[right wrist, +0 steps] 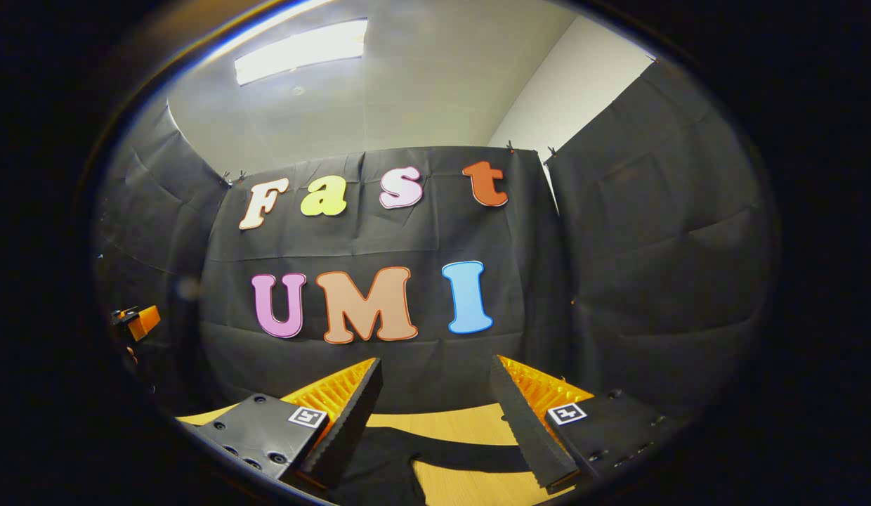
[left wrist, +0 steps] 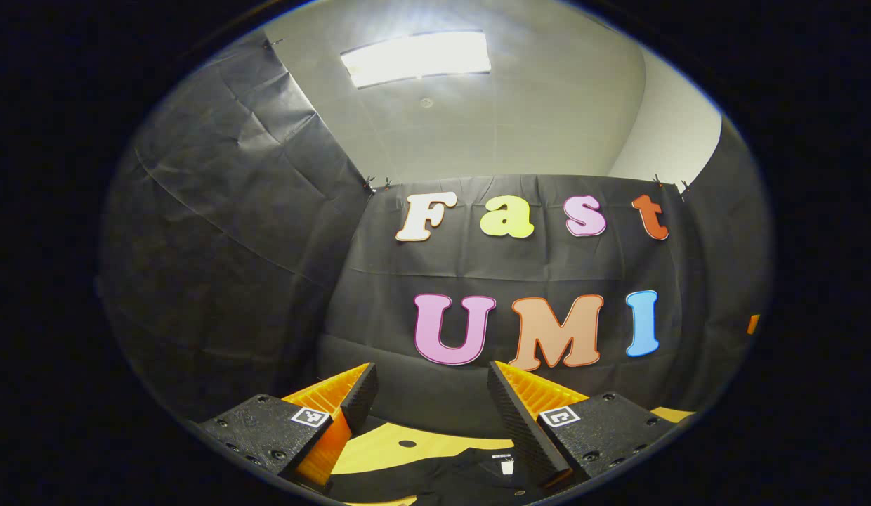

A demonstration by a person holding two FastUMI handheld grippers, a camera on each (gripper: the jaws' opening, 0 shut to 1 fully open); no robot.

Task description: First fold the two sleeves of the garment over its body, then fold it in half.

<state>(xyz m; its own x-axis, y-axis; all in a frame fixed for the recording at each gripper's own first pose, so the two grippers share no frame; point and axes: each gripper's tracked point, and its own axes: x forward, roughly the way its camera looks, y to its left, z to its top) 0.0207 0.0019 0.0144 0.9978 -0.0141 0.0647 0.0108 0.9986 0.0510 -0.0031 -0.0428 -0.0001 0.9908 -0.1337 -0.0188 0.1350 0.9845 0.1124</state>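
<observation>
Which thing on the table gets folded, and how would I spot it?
Start at the light wooden table below the black cloth wall. Lying flat on it is the black fabric garment, just beyond the open left hand-held gripper. It is the only dark, soft thing there, with a small white tag at its neck.

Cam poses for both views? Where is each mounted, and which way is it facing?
Left gripper view: rides the left gripper, aimed level at the booth's back wall; own open fingers at bottom, above a black garment on the wooden table.
Right gripper view: rides the right gripper, same heading; own open fingers, the left gripper at far left.
Shared: wall, ceiling light, garment, table.
</observation>
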